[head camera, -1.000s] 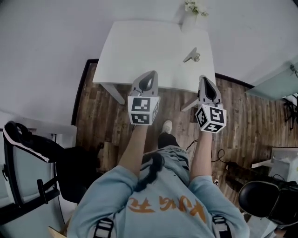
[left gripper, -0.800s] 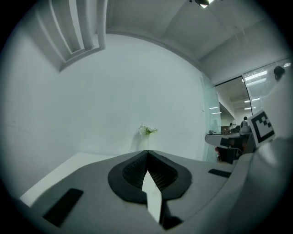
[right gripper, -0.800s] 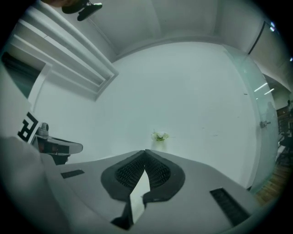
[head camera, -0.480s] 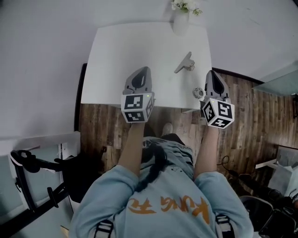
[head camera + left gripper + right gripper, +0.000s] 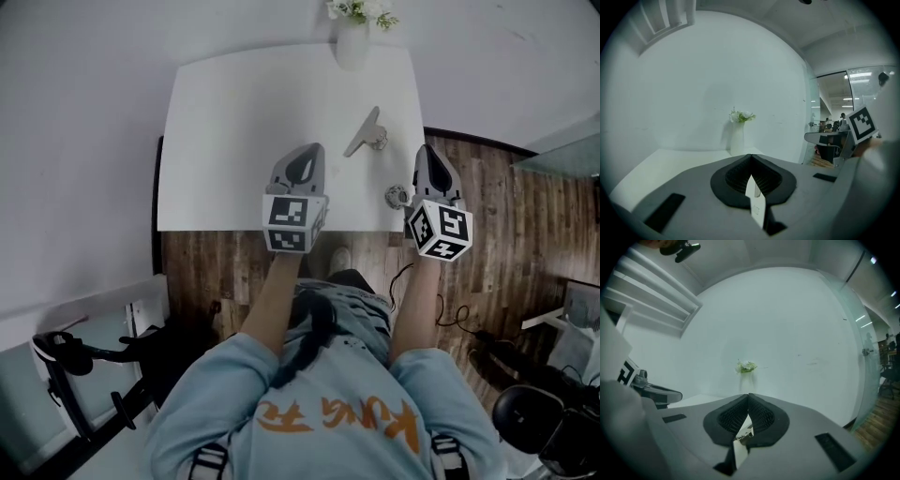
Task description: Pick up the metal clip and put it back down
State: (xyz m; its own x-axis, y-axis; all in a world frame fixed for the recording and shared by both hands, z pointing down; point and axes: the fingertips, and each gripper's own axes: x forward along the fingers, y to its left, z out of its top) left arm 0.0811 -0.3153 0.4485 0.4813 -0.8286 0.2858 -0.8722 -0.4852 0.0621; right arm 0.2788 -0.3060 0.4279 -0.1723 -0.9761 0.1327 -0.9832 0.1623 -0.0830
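As the left tongs (image 5: 314, 148) and the right tongs (image 5: 425, 150) hang at the near edge of the white bench (image 5: 234, 122), each pair is pressed together with nothing between. The metal clip (image 5: 364, 133) lies on the bench ahead of them, short of the vase (image 5: 352, 42), touched by neither.

The table top (image 5: 234, 122) is plain matt white, smooth, barely any sheen. The metal clip (image 5: 364, 133) on it is bare silvery-grey metal with a dull shine. The floor (image 5: 497, 225) is dark wood planks, grainy and patchy-looking. The vase (image 5: 352, 49) is smooth and white, can't tell if it's ceramic or plastic. The left gripper (image 5: 312, 150) and right gripper (image 5: 427, 150) both have matt grey plastic shells, and the pads (image 5: 736, 176) are black, ribbed, rubbery-looking. The person's top (image 5: 319, 412) is soft light-blue cloth, denim-ish.
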